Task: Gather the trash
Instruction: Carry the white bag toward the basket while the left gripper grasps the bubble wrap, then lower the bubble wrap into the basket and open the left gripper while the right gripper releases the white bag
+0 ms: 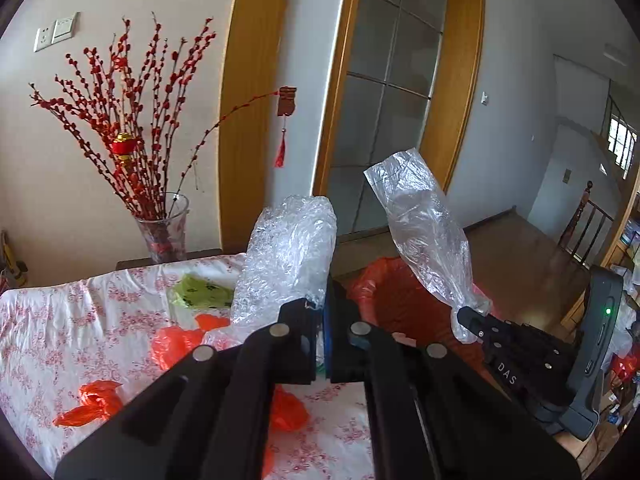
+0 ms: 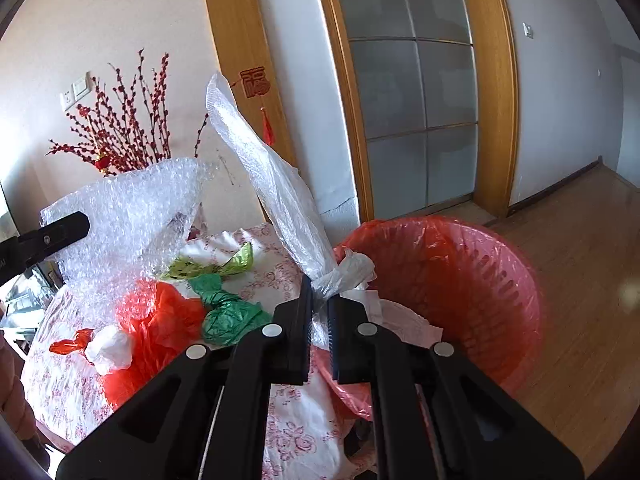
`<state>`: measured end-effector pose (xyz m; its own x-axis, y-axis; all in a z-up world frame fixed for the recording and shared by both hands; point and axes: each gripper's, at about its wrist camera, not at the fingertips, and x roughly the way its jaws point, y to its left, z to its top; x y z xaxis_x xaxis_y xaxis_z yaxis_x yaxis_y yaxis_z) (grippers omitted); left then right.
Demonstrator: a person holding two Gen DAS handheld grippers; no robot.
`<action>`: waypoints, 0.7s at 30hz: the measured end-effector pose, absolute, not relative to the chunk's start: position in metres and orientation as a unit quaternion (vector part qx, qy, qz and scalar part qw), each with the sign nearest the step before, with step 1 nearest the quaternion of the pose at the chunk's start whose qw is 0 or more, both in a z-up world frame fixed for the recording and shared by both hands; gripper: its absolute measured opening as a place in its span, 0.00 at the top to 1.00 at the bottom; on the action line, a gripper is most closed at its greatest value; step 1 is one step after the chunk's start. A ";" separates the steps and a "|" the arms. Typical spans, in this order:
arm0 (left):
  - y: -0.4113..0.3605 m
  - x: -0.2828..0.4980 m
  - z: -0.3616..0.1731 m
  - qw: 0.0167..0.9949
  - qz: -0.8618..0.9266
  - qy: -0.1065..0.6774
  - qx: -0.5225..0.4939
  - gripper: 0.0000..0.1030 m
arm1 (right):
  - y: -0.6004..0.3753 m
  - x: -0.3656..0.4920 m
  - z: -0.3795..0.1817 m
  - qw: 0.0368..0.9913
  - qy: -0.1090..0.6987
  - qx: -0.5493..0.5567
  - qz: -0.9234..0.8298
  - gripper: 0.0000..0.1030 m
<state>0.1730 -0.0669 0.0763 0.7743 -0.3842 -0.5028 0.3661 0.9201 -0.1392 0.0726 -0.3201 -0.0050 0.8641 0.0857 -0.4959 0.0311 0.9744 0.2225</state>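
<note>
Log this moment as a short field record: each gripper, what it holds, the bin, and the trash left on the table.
left gripper: jaws shut on crumpled clear bubble wrap sheet
right gripper: jaws shut on long clear plastic bag
bin: pink slotted wastebasket with red liner, beside the table, right of both grippers
table: floral white tablecloth
remaining trash: orange plastic bags, dark green plastic bag, light green wrapper

Bubble wrap upright, clear bag upright beside red-lined bin
</note>
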 end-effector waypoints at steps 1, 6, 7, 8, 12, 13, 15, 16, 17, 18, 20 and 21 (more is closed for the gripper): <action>-0.073 0.173 0.075 0.940 -0.206 0.272 -0.018 0.96 | -0.326 0.072 -0.004 0.959 0.259 0.115 0.007 0.93; -0.101 0.175 0.070 0.931 -0.236 0.277 -0.022 0.96 | -0.355 0.070 -0.004 0.958 0.257 0.127 -0.021 0.93; -0.106 0.175 0.069 0.930 -0.241 0.278 -0.022 0.96 | -0.360 0.069 -0.005 0.957 0.257 0.129 -0.026 0.93; -0.111 0.176 0.068 0.928 -0.246 0.279 -0.022 0.96 | -0.364 0.069 -0.006 0.957 0.257 0.131 -0.031 0.93; -0.127 0.179 0.064 0.922 -0.263 0.284 -0.023 0.96 | -0.382 0.069 -0.010 0.955 0.258 0.142 -0.048 0.93; -0.132 0.180 0.062 0.920 -0.267 0.286 -0.023 0.96 | -0.385 0.068 -0.010 0.954 0.258 0.144 -0.052 0.93; -0.140 0.182 0.059 0.916 -0.275 0.290 -0.025 0.96 | -0.392 0.068 -0.014 0.952 0.260 0.150 -0.058 0.93; -0.144 0.183 0.058 0.915 -0.279 0.292 -0.027 0.96 | -0.395 0.069 -0.016 0.951 0.261 0.153 -0.060 0.93; -0.149 0.184 0.057 0.913 -0.283 0.294 -0.028 0.96 | -0.399 0.070 -0.017 0.950 0.263 0.157 -0.063 0.93; -0.153 0.185 0.055 0.911 -0.286 0.296 -0.030 0.96 | -0.400 0.070 -0.018 0.949 0.264 0.160 -0.064 0.93; -0.162 0.187 0.053 0.907 -0.293 0.300 -0.030 0.96 | -0.405 0.071 -0.022 0.947 0.268 0.163 -0.069 0.93; -0.167 0.188 0.052 0.906 -0.297 0.302 -0.030 0.96 | -0.408 0.070 -0.022 0.946 0.269 0.165 -0.070 0.93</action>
<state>0.1877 -0.1669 0.0520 0.6420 -0.5554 -0.5286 0.5197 0.8221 -0.2326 0.0703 -0.4080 -0.0223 0.8459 -0.0442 -0.5316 0.2217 0.9355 0.2750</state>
